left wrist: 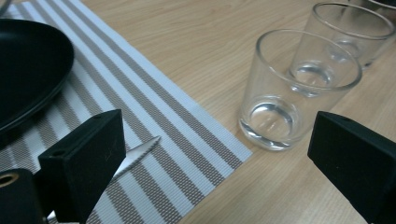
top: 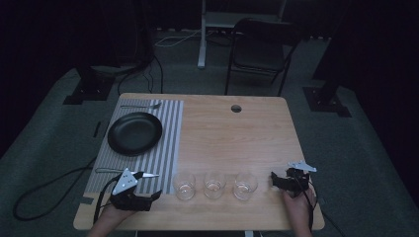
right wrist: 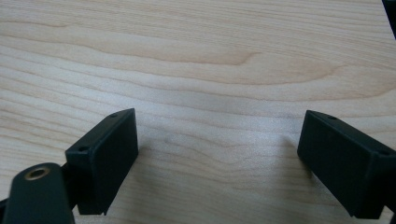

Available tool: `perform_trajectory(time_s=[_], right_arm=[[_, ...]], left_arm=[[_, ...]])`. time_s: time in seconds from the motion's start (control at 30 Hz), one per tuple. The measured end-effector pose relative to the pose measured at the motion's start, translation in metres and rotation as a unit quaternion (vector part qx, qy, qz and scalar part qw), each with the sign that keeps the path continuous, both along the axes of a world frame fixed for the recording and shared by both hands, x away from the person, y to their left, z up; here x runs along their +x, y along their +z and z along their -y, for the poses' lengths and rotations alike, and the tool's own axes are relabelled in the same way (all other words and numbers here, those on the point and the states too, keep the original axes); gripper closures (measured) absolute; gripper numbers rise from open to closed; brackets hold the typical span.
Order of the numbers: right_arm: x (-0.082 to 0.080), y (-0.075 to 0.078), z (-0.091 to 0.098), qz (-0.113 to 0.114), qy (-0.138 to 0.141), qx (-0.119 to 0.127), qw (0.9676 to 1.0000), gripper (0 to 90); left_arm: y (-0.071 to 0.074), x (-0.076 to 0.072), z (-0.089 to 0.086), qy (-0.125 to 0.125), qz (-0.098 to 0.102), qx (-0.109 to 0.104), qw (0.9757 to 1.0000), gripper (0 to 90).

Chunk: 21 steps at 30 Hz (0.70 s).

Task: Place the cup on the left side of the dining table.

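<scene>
Black left hand-held gripper (left wrist: 215,154) gapes wide, holding nothing.

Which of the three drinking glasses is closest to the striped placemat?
The leftmost glass, standing beside the placemat's right edge near the left gripper. The middle glass and the right-hand glass stand farther along the row on bare wood.

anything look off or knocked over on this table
Nothing stands out. The three glasses stand upright and empty in a row on the table, the black plate sits flat on the striped placemat, and a knife lies on the mat's near edge. No spills.
</scene>
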State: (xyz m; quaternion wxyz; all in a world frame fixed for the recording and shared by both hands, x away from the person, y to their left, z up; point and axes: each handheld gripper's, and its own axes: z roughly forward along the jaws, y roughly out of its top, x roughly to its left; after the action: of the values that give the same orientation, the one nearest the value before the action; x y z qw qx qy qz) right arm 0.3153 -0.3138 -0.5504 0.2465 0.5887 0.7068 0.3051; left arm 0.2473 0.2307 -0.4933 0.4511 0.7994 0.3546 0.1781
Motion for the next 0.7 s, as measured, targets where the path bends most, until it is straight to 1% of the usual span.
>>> perform_trajectory(time_s=[0.13,0.17,0.2,0.23,0.27,0.33,0.4,0.43,0.47,0.63,0.67,0.7], right_arm=[[0.0,0.0,0.0,0.0,0.0,0.0,1.0,11.8],[0.0,0.0,0.0,0.0,0.0,0.0,1.0,11.8],[0.0,0.0,0.0,0.0,0.0,0.0,1.0,11.8],[0.0,0.0,0.0,0.0,0.0,0.0,1.0,11.8],[0.0,0.0,0.0,0.0,0.0,0.0,1.0,11.8],[0.0,0.0,0.0,0.0,0.0,0.0,1.0,11.8],[0.0,0.0,0.0,0.0,0.0,0.0,1.0,11.8],[0.0,0.0,0.0,0.0,0.0,0.0,1.0,11.8],[0.0,0.0,0.0,0.0,0.0,0.0,1.0,11.8],[0.0,0.0,0.0,0.0,0.0,0.0,1.0,11.8],[0.0,0.0,0.0,0.0,0.0,0.0,1.0,11.8],[0.0,0.0,0.0,0.0,0.0,0.0,1.0,11.8]], left_arm=[[0.003,0.001,0.005,-0.009,0.001,-0.003,1.0,4.6],[0.004,0.001,0.007,-0.011,0.005,-0.001,0.9999,4.7],[0.005,0.002,0.008,-0.017,0.002,-0.004,0.9999,4.7],[0.006,0.002,0.01,-0.018,0.004,-0.002,0.9998,4.7],[0.008,0.003,0.013,-0.025,0.005,0.0,0.9997,4.7],[0.011,0.004,0.016,-0.029,0.008,0.001,0.9996,4.7],[0.011,0.004,0.017,-0.032,0.006,0.0,0.9995,4.6],[0.012,0.005,0.019,-0.032,0.008,0.002,0.9995,4.7],[0.014,0.005,0.021,-0.038,0.007,0.002,0.9992,4.7],[0.016,0.007,0.026,-0.043,0.01,0.003,0.999,4.7],[0.017,0.008,0.028,-0.049,0.01,0.002,0.9988,4.6],[0.017,0.008,0.028,-0.049,0.01,0.002,0.9988,4.7]])
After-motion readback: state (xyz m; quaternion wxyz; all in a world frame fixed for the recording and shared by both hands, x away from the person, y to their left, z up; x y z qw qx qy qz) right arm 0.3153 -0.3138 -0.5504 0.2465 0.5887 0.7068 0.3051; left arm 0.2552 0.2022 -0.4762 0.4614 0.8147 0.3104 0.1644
